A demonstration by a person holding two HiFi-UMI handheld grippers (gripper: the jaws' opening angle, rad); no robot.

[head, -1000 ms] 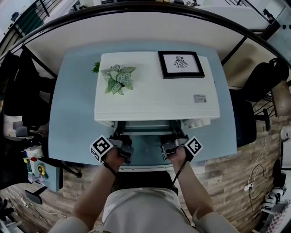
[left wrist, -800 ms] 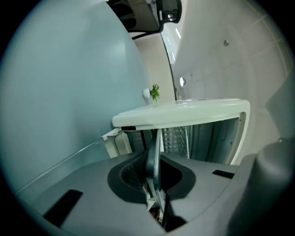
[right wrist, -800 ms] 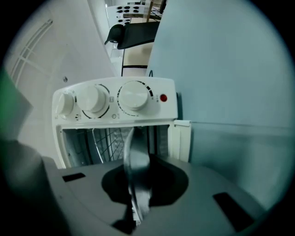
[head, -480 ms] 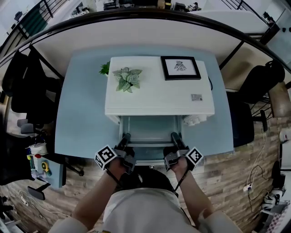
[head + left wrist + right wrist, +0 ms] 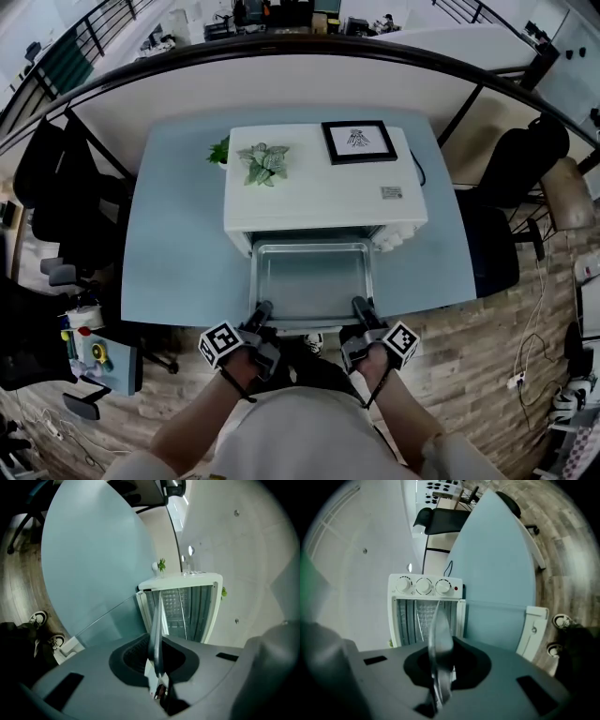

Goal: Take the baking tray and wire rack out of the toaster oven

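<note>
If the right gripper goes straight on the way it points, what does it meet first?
The tray, whose rim the right gripper holds; beyond that, probably the open front of the toaster oven.

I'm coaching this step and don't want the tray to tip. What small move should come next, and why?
Probably pull the baking tray straight toward you, held level. The left gripper and right gripper are both shut on its near rim, but its far edge lies right at the mouth of the toaster oven, so it may not be clear.
</note>
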